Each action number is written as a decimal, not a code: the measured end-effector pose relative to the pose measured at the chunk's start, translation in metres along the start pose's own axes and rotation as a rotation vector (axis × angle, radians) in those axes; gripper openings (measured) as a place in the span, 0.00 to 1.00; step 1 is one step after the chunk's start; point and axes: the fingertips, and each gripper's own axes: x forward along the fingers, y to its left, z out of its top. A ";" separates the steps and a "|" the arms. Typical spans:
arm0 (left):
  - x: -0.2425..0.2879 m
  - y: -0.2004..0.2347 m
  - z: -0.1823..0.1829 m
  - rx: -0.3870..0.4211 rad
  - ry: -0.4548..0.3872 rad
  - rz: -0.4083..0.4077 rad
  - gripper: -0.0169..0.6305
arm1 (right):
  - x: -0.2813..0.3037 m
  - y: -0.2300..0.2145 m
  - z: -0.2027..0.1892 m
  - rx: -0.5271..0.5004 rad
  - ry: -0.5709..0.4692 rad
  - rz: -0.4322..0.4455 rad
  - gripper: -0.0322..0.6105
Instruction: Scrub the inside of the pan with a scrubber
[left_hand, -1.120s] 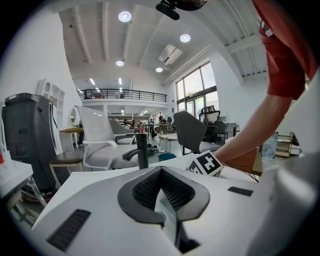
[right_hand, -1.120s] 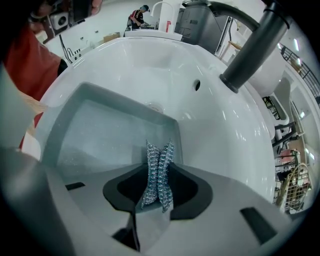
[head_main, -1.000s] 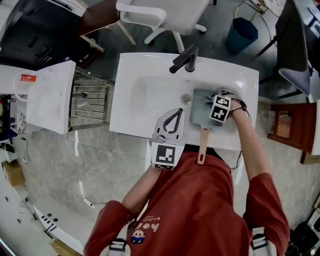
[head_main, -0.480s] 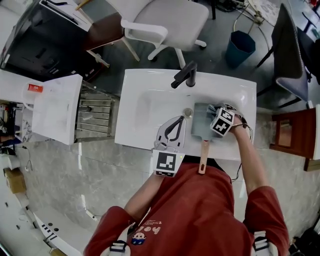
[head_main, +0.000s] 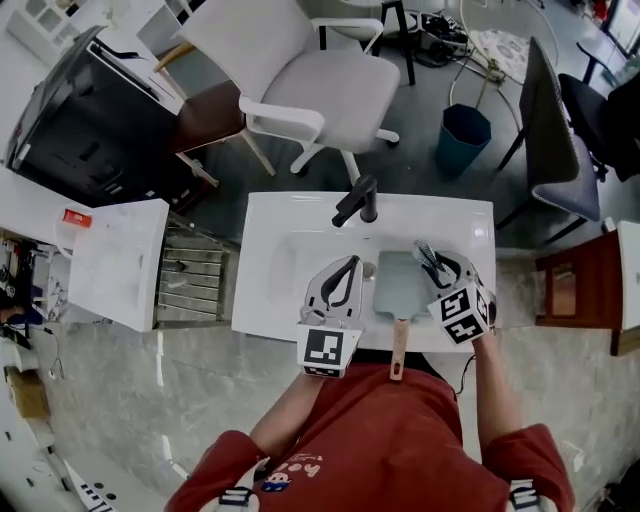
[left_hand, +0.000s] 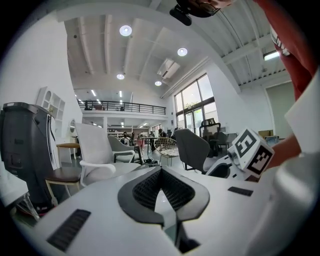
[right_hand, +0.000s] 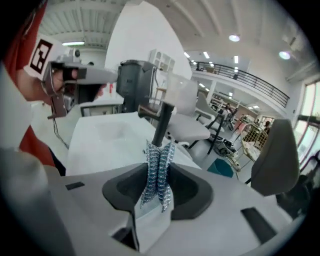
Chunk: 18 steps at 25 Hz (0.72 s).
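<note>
A grey square pan (head_main: 398, 288) with a wooden handle (head_main: 398, 350) lies in the white sink (head_main: 290, 255), right of the drain. My right gripper (head_main: 428, 252) hovers over the pan's right edge, shut on a steel-mesh scrubber (right_hand: 158, 172) that sticks up between its jaws (right_hand: 159, 192). At the sink's front edge, just left of the pan, my left gripper (head_main: 350, 264) is shut with nothing in it (left_hand: 161, 175). The pan does not show in either gripper view.
A black faucet (head_main: 357, 204) stands at the sink's back edge. Left of the sink are a metal rack (head_main: 190, 282) and a white counter (head_main: 115, 260). Behind the sink are a white chair (head_main: 320, 85) and a blue bin (head_main: 460, 135). A wooden chair (head_main: 568, 280) is at the right.
My right gripper has lifted with the scrubber out of the pan toward its right edge. The head view has tilted up. My left gripper stays at the sink's front edge.
</note>
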 end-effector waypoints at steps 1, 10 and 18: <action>0.001 0.003 0.008 -0.004 -0.013 0.006 0.04 | -0.013 -0.004 0.010 0.051 -0.044 -0.018 0.27; -0.002 0.017 0.074 -0.028 -0.089 0.033 0.04 | -0.128 -0.058 0.093 0.268 -0.456 -0.294 0.28; -0.007 0.034 0.110 0.018 -0.162 0.080 0.04 | -0.175 -0.077 0.136 0.233 -0.697 -0.482 0.28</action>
